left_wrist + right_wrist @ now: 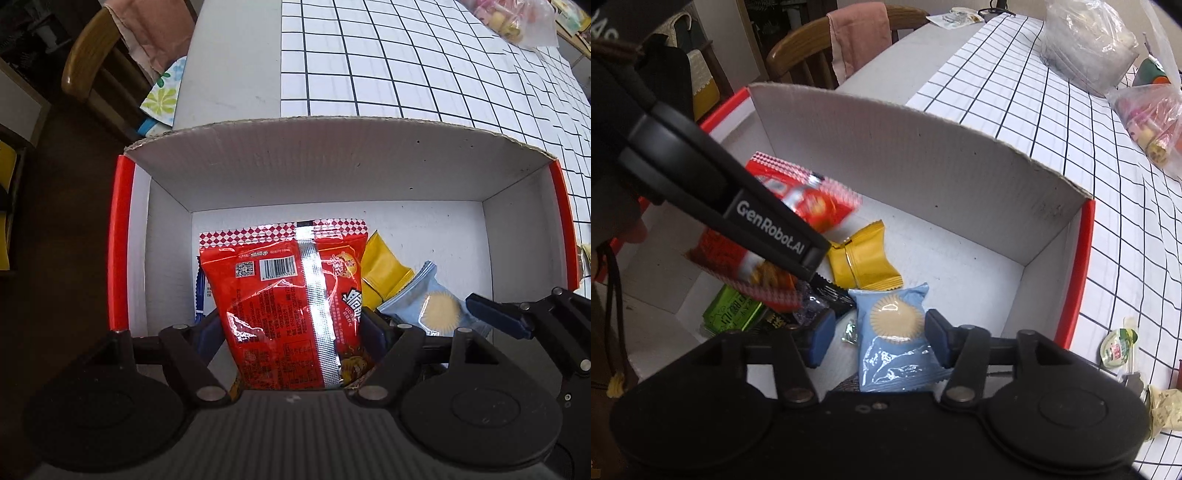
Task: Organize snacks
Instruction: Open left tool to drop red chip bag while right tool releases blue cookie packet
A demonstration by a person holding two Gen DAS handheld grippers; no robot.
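Several snacks are already placed in the box (332,173). The red packet (291,310) is held by the left tool (295,332) inside it; the blue packet (894,332) sits loosely between the parted fingers of the right tool (879,339). A jelly cup (1117,347) is left on the bench (1052,118).

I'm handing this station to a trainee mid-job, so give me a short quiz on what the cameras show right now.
1. True or false: the left gripper holds the red packet.
2. Which snack lies between the fingers of the right gripper? A yellow packet, B light blue packet, C green packet.
3. What container do the loose snacks lie in?

Key: 1 true. 2 B. 3 the white cardboard box with red edges.
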